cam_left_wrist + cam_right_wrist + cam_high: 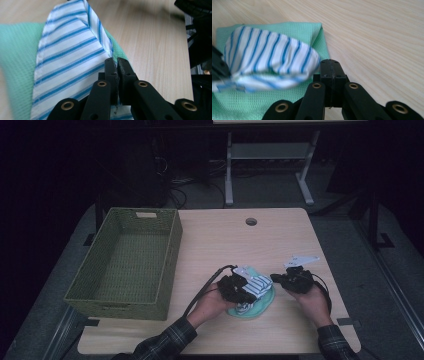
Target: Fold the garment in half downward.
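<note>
A white cloth with blue stripes (261, 282) lies bunched on a mint-green cloth (256, 310) near the table's front edge. My left gripper (251, 291) comes in from the left and is shut on the striped cloth (70, 50), whose edge runs in between its closed jaws (117, 63). In the right gripper view the striped cloth (269, 55) arches up off the green cloth (287, 27), and part of the left gripper (218, 65) is at its left end. My right gripper (275, 279) is shut with nothing in it (330, 63), just beside the green cloth's right edge.
A green woven basket (172, 255) stands empty on the left side of the wooden table (240, 245). A round cable hole (251, 221) sits near the table's far edge. A desk frame and cables are on the floor beyond.
</note>
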Tool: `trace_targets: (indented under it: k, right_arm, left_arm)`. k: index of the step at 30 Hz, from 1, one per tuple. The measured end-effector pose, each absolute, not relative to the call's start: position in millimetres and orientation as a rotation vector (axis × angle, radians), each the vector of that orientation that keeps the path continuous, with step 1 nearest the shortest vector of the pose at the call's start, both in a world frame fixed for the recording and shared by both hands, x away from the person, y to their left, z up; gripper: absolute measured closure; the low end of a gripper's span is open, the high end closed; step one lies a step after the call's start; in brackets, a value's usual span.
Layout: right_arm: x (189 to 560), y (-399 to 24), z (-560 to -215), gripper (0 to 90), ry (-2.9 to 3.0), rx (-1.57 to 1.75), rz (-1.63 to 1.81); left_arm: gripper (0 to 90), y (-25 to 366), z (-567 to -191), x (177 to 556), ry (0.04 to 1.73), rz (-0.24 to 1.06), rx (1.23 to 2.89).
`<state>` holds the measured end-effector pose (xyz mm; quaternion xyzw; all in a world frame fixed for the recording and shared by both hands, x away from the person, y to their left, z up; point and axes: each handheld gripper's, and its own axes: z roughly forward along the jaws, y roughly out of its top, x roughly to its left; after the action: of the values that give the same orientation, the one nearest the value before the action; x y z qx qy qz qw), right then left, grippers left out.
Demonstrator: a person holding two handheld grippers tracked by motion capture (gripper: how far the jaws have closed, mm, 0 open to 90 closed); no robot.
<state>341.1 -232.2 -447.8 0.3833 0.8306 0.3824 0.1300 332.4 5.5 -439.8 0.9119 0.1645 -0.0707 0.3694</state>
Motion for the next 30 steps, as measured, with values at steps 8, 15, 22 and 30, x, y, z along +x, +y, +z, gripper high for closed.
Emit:
trace_targets:
  k: [8, 15, 22, 30]
  right_arm:
    - [340, -232, -439, 89.8, 2.388, 1.087, 1.125]
    - [341, -222, -428, 89.8, 2.406, 1.031, 1.189]
    - [354, -196, -424, 89.8, 2.453, 0.959, 1.231]
    - [367, -167, -432, 89.8, 2.526, 0.918, 1.236]
  left_arm:
    - [81.4, -5, -450, 325, 0.399, -0.183, 2.364]
    - [73.0, 15, -420, 329, 0.418, -0.113, 2.285]
    - [87.3, 50, -407, 345, 0.553, -0.021, 2.254]
    - [89.5, 64, -420, 351, 0.635, -0.004, 2.283]
